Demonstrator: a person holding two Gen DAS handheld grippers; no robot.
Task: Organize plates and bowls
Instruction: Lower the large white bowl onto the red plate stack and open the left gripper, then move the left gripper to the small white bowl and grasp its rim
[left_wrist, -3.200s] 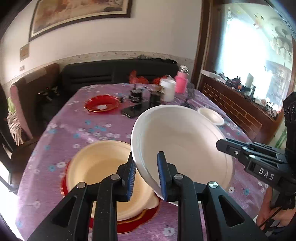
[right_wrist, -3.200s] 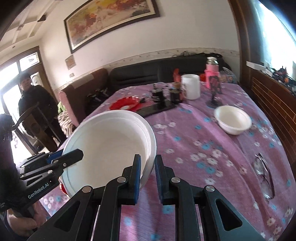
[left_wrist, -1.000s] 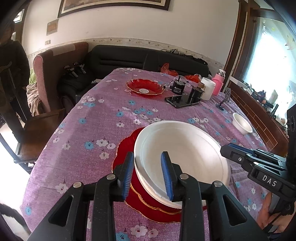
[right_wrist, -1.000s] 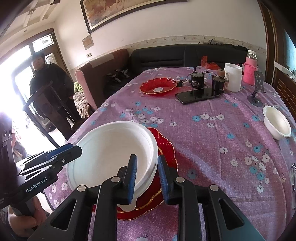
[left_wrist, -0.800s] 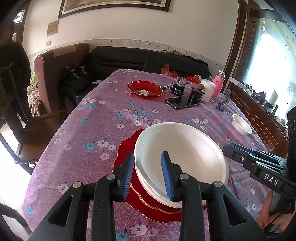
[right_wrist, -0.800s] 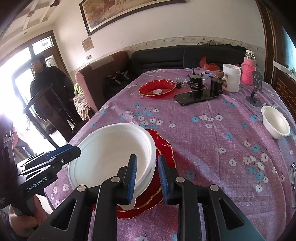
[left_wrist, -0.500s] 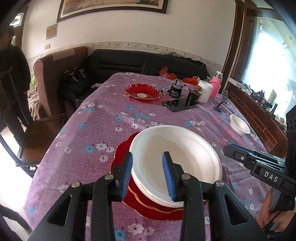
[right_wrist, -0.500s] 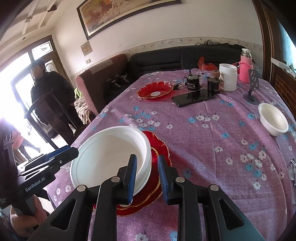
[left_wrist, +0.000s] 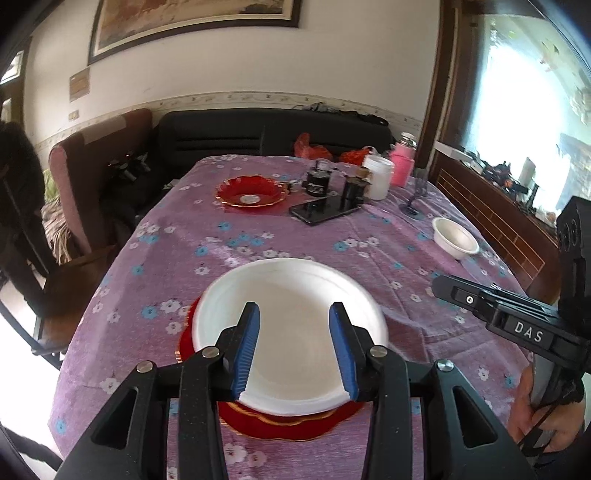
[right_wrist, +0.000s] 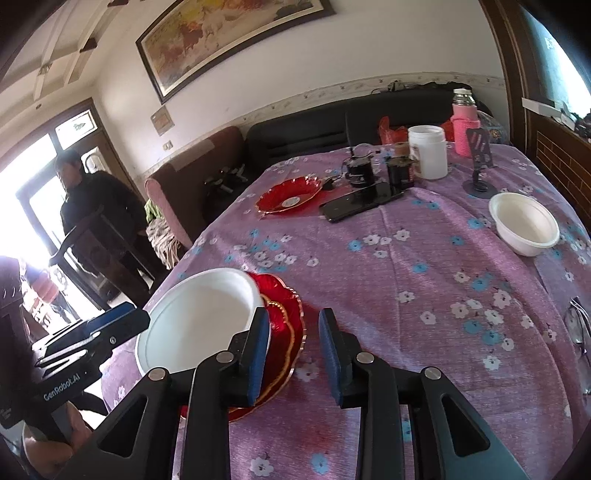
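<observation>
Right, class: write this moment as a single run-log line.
left gripper: open | right gripper: open | big white bowl: on red plates | small white bowl: apart, far right

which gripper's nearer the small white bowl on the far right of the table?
Right. The right gripper hangs open beside the stacked plates, on the side toward the small white bowl. The left gripper hangs open over the big white bowl, farther away.

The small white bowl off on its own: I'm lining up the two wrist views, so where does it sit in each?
Left wrist view: the small white bowl sits right of centre, near the table's right edge.
Right wrist view: the same bowl is at the upper right.
Shared landmark: the black phone lying flat, to the left of the bowl and farther away in both.
</observation>
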